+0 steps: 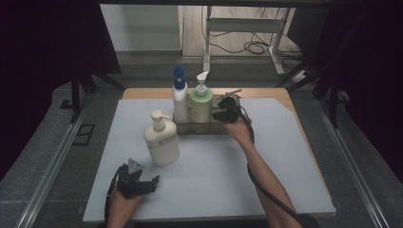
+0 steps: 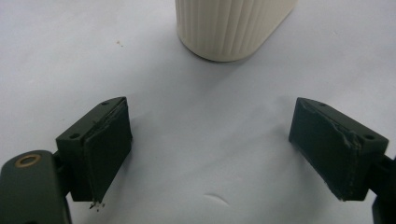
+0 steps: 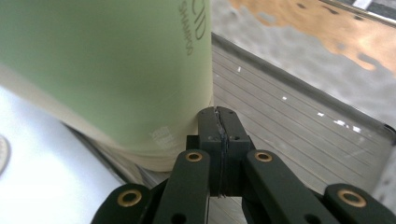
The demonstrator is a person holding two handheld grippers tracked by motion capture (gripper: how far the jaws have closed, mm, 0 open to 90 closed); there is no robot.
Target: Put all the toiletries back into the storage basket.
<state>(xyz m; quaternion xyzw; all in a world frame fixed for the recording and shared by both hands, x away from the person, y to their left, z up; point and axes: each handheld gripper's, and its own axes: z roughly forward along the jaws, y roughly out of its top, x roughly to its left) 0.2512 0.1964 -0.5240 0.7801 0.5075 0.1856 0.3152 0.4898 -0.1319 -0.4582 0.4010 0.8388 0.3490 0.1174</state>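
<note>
Jaws closed, green shampoo bottle (image 3: 107, 70) just beside

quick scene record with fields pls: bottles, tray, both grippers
cream pump bottle: upright on the white mat, outside the tray
green shampoo bottle: upright in the tray
blue-capped bottle: upright in the tray, beside the green one
tray: clear, at the mat's far edge
left gripper: open, empty, facing the cream bottle
right gripper: shut, empty, beside the green bottle's base
</note>
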